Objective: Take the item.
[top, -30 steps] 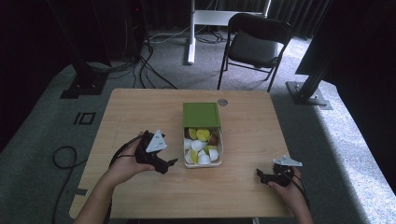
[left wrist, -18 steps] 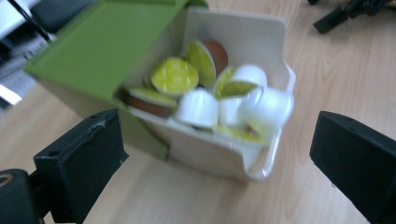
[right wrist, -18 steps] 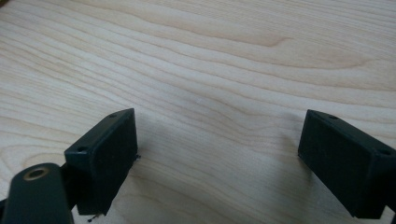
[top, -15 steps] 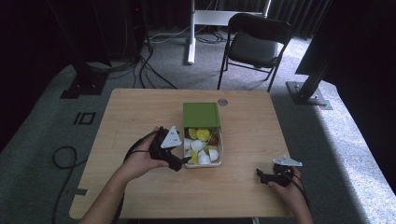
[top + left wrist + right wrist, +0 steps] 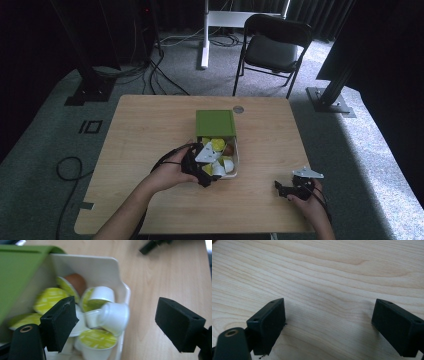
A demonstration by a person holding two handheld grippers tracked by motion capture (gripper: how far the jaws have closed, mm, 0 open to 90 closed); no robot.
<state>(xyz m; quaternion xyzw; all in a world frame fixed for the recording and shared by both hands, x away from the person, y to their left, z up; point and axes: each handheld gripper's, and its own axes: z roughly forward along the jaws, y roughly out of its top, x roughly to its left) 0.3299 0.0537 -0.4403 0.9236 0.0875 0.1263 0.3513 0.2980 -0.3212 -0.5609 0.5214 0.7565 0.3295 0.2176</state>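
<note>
Here, step: a white pod (image 5: 113, 317) is being reached for in the tray (image 5: 117, 265) by the left gripper (image 5: 113, 325).
Left jaws: released but just been closing, pod between them, pads not yet pressing.
Pod: lying tilted atop other pods, against the tray's near wall.
Advice: the jaws are best being centred on the pod, clear of the wall.
Right gripper (image 5: 328, 327): released, being rested over bare table (image 5: 337, 270).

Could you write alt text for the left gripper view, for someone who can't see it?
The left gripper, jaws open, hovers over a white tray of coffee capsules, a tipped white capsule between them. A green lid sits at left, on a wooden table.
</note>
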